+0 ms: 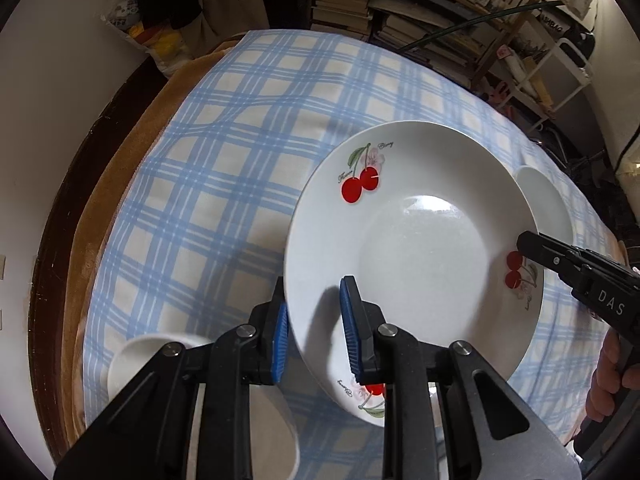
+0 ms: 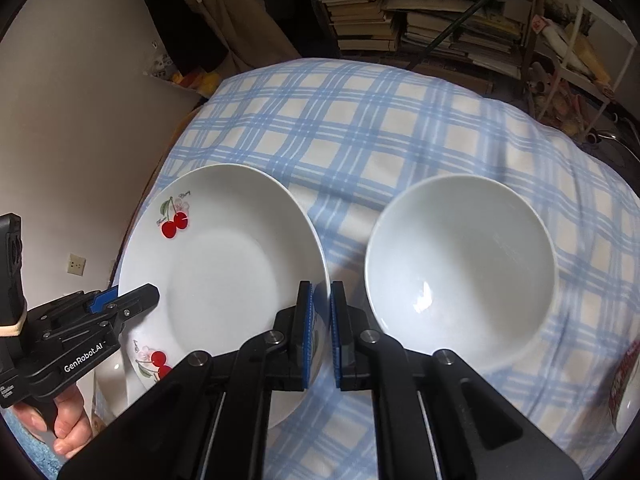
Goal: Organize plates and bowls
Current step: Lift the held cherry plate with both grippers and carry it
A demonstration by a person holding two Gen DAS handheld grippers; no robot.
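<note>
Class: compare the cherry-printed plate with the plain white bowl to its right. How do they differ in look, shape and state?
The plate carries red cherry prints on its rim; the bowl is plain. The plate is wide and shallow, the bowl deeper and narrower. The left gripper and right gripper straddle the plate's rim on opposite sides; nothing holds the bowl, which rests on the checked cloth. Both are glossy white and empty.

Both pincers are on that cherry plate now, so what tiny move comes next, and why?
Probably close the left gripper fully: its blue pads straddle the rim of the white cherry-patterned plate with a gap, while the right gripper pinches the opposite rim.
</note>
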